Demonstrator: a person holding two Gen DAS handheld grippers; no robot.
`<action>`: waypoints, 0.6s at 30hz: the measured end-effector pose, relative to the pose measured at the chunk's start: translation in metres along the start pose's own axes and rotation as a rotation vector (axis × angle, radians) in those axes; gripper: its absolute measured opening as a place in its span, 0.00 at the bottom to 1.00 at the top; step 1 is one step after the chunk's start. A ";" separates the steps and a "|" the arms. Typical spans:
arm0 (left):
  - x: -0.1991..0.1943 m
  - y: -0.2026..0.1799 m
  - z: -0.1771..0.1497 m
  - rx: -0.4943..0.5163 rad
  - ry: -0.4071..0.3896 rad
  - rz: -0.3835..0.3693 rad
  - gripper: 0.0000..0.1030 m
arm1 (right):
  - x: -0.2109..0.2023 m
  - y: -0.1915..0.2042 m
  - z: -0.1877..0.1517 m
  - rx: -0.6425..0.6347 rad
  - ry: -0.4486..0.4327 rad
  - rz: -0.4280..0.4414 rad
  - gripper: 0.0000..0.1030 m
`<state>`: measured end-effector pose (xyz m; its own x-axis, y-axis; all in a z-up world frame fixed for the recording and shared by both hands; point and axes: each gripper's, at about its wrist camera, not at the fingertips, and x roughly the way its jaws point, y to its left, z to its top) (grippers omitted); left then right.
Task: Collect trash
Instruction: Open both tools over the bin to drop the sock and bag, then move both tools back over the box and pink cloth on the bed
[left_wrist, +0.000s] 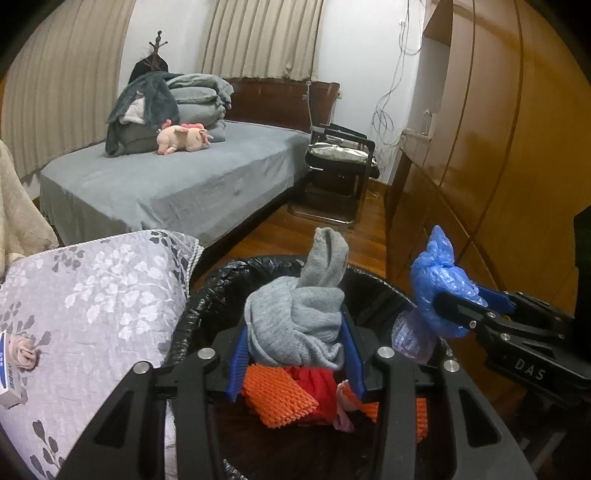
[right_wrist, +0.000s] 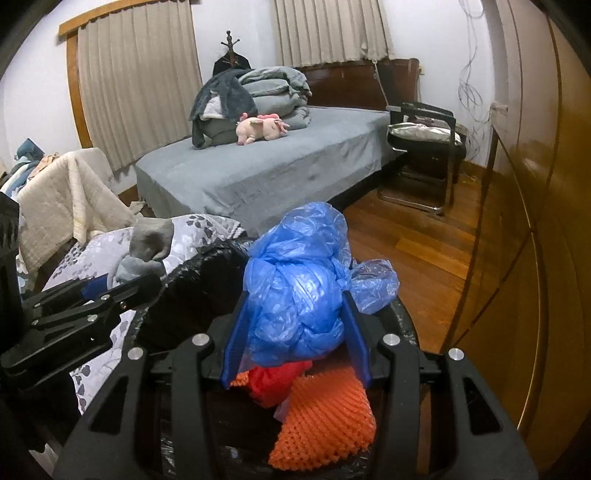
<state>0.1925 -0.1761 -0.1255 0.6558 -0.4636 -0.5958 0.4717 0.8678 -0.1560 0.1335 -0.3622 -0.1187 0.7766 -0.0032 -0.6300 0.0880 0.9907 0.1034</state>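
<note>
Sock (left_wrist: 295, 325) (toe upward) clenched in left gripper (left_wrist: 295, 354); right gripper (right_wrist: 295, 332) grasps blue bag (right_wrist: 295, 295) above bin (left_wrist: 207, 302).

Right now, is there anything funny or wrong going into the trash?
Yes. The left gripper holds a knotted grey sock over the black-lined trash bin. A sock is clothing, not rubbish like the crumpled blue plastic bag in the right gripper or the orange foam netting inside.

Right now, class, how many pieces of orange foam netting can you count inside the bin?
2 show. One piece lies below the left gripper, left of the red item; the other sits further right. More may be buried underneath.
</note>
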 end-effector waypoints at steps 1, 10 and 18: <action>0.002 0.000 0.000 -0.002 0.005 -0.005 0.42 | 0.001 0.000 -0.002 0.000 0.004 -0.004 0.46; 0.002 0.010 -0.003 -0.042 0.023 -0.034 0.62 | 0.000 0.001 -0.005 -0.001 0.009 -0.026 0.65; -0.028 0.037 -0.003 -0.074 -0.026 0.025 0.79 | -0.010 0.012 -0.001 0.003 -0.023 -0.015 0.91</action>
<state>0.1899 -0.1305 -0.1167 0.6819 -0.4456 -0.5800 0.4110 0.8894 -0.2000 0.1266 -0.3502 -0.1118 0.7892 -0.0214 -0.6138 0.1015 0.9902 0.0961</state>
